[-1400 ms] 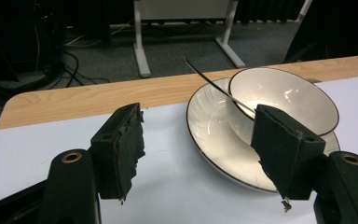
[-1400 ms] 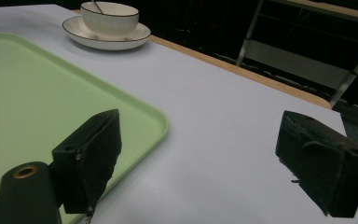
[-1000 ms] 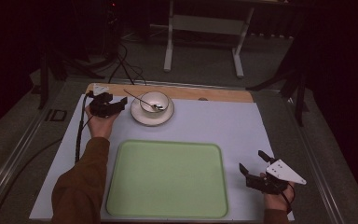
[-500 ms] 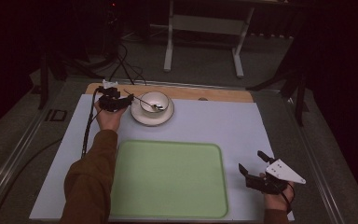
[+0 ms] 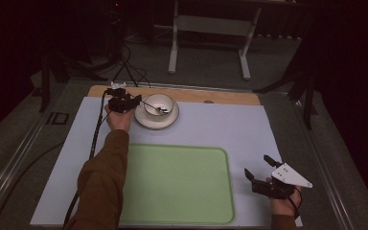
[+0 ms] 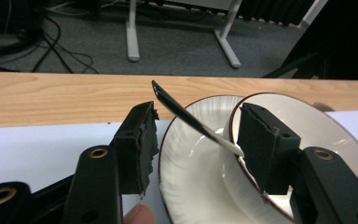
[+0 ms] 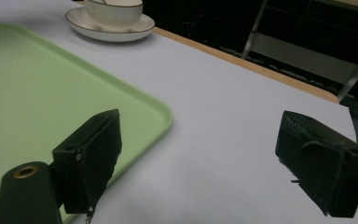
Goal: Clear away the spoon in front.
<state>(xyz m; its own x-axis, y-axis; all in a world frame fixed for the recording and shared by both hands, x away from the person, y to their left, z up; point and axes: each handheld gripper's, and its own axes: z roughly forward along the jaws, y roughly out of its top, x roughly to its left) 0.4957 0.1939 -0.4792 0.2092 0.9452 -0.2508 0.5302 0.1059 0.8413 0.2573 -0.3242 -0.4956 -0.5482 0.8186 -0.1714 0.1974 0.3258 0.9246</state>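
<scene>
Up at the top left of the tabletop (image 5: 249, 129), my left claw (image 5: 133, 101) is spread apart around the spoon handle (image 6: 186, 117) leaning from the cup (image 5: 158, 105). At lower right, my right claw (image 5: 258, 173) sits wide apart beside the green tray (image 5: 177, 187).

Left arm, in a brown sleeve (image 5: 100, 187), stretches far up the table, the hand (image 5: 119, 120) gripping the left gripper (image 5: 133, 101) just beside the saucer (image 5: 143, 122), at its left edge. Its jaws stand apart, one on each side of a spoon handle (image 6: 186, 116), not touching it. A fingertip (image 6: 137, 215) peeks in below. The right hand (image 5: 282, 203) sits low, well apart from the saucer at the table's near right corner, right gripper (image 5: 261, 171) gaping wide, jaws spread over bare surface, grey plate on top.
</scene>
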